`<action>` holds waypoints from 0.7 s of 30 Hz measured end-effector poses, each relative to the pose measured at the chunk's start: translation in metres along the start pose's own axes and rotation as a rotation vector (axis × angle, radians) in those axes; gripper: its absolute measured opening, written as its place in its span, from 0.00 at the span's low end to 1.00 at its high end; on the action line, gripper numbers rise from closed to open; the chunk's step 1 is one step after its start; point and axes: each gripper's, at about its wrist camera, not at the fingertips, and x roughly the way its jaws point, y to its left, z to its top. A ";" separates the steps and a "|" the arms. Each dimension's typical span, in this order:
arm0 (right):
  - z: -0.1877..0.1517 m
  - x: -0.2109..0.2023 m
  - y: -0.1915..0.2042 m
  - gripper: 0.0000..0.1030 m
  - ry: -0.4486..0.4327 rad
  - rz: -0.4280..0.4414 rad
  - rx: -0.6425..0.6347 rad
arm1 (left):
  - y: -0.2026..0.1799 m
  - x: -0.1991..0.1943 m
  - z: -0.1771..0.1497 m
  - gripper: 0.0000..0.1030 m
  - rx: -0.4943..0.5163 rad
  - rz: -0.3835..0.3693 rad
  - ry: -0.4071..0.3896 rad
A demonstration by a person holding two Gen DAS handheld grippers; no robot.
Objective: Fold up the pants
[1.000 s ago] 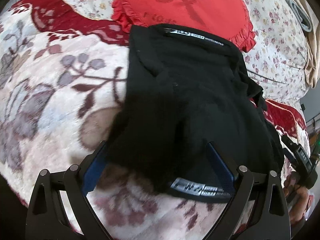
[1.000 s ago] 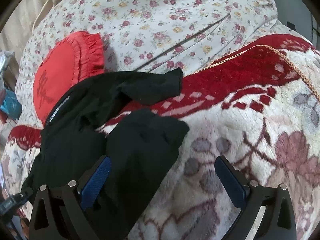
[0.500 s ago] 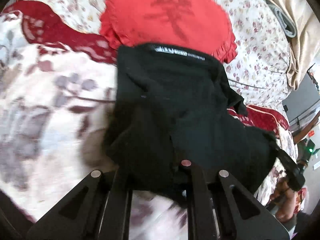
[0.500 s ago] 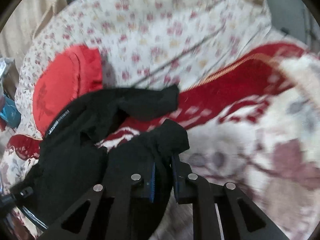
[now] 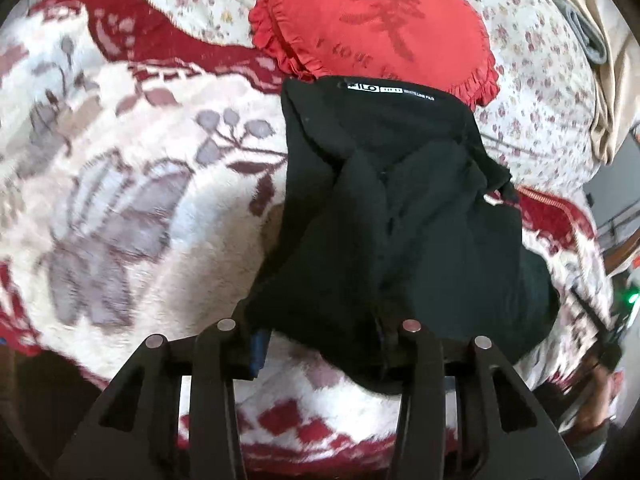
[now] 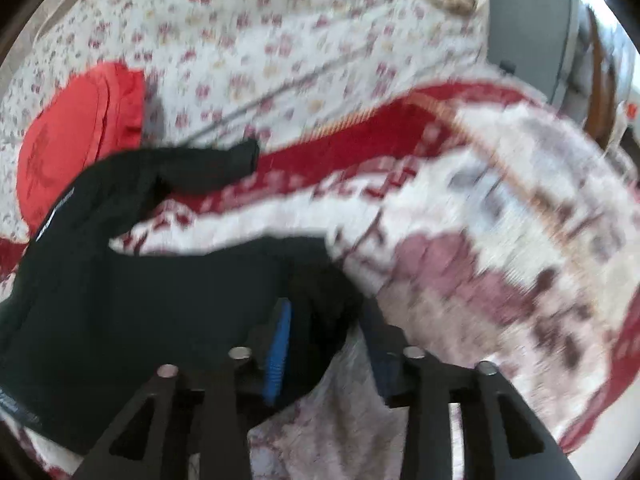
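I am working the black pants, which are lying bunched on the fleecy flowered blanket, their waistband label at twelve o'clock just touching the frilled red cushion. In my left claw the jaws are opening, and a thick wad of the near hem is sitting between them; whether the pads are still pressing on it I cannot tell, because the cloth is hiding them. My right claw is opening too, with a fold of one leg's end draped between the blue pads; the right-hand pad is looking clear of the cloth, though the blur is making that uncertain. The other leg is trailing out toward eleven o'clock in the right view.

I am judging this fabric as light, soft and limp: it is sagging wherever I am not supporting it, and it will drag on the plush blanket rather than slide. Nothing fragile here. The best holds, I am thinking, are the two outer corners of an edge, hem or waistband, pinching through all layers so that none slips free.
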 end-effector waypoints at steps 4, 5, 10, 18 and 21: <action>0.013 -0.030 0.014 0.44 -0.086 0.030 -0.042 | 0.002 -0.010 -0.008 0.39 0.055 0.044 0.015; 0.016 -0.035 0.021 0.44 -0.095 0.064 -0.051 | 0.006 -0.012 -0.013 0.41 0.052 0.050 0.018; 0.015 -0.043 0.074 0.44 -0.073 0.409 -0.150 | 0.015 -0.029 -0.016 0.42 0.016 0.075 -0.021; -0.023 -0.016 0.191 0.44 0.052 0.615 -0.387 | -0.011 -0.044 -0.006 0.64 0.042 -0.020 -0.126; -0.037 0.007 0.213 0.44 0.132 0.633 -0.428 | -0.019 -0.014 -0.005 0.64 0.053 -0.038 -0.083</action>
